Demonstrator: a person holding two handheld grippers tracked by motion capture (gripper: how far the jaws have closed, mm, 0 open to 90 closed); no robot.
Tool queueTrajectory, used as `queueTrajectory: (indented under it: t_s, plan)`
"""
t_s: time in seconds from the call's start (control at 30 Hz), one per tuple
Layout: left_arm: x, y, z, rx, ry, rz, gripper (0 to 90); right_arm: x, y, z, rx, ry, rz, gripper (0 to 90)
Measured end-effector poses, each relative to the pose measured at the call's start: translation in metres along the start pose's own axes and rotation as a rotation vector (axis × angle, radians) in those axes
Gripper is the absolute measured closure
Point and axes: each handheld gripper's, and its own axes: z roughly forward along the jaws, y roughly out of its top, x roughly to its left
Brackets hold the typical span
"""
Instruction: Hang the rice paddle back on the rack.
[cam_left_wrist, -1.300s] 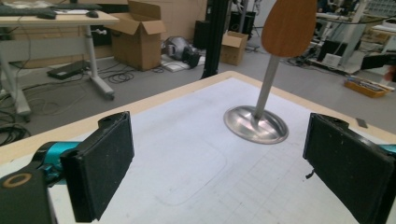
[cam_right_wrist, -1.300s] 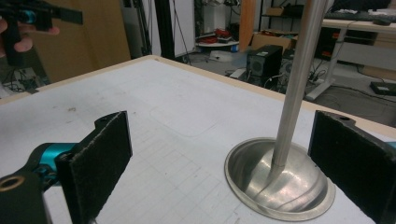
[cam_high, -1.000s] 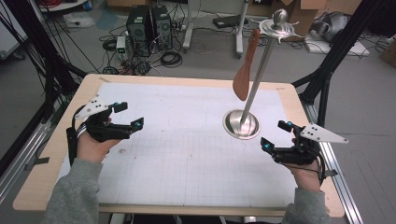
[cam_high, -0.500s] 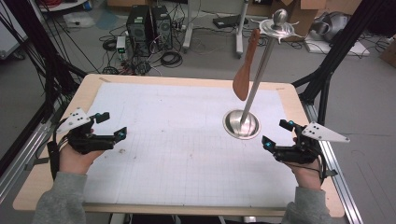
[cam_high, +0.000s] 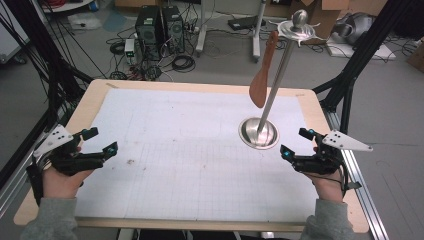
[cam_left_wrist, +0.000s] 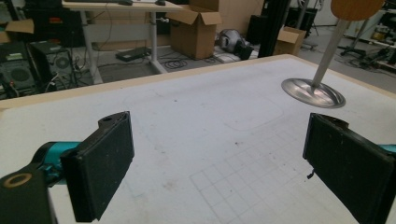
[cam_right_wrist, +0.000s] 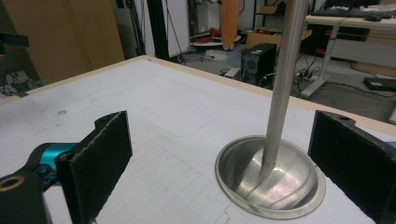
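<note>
A: where's the wooden spatula (cam_high: 263, 75) at?

B: hanging off the top disc of the metal stand (cam_high: 259, 133), blade down beside the pole. Right gripper (cam_high: 295, 145) sits just right of the stand's base, jaws spread wide, nothing in them. Left gripper (cam_high: 99, 143) is well off to the stand's left, also spread and empty.

A: and how's it hooked on?

B: can't tell tbh, too small. Both gripper views cut most of the spatula off.

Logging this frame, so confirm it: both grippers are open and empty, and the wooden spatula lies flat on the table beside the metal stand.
Not quite. The wooden spatula hangs from the top of the metal stand, clear of the table, as the high view shows. The left gripper and right gripper are open and empty.
</note>
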Motion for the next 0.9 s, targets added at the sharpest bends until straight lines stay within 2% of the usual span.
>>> queueTrajectory:
  t_s: [0.03,0.1,0.4,0.43,0.9]
  plan:
    - [0.003,-0.001,-0.006,-0.002,0.019,-0.002,9.2,-0.001,0.000,0.000,-0.006,-0.003,-0.005,4.8]
    - [0.005,-0.002,-0.011,-0.006,0.031,-0.008,9.2,-0.001,0.000,-0.001,-0.007,0.002,-0.003,4.8]
    - [0.010,-0.013,-0.026,0.006,0.059,-0.024,9.2,-0.006,-0.004,-0.001,0.002,-0.010,0.010,4.8]
    - [0.011,-0.015,-0.028,0.011,0.056,-0.038,9.2,-0.007,-0.005,0.000,-0.003,-0.010,0.008,4.8]
    - [0.008,-0.021,-0.029,0.017,0.089,-0.010,9.2,-0.011,-0.008,0.007,0.001,-0.017,0.017,4.8]
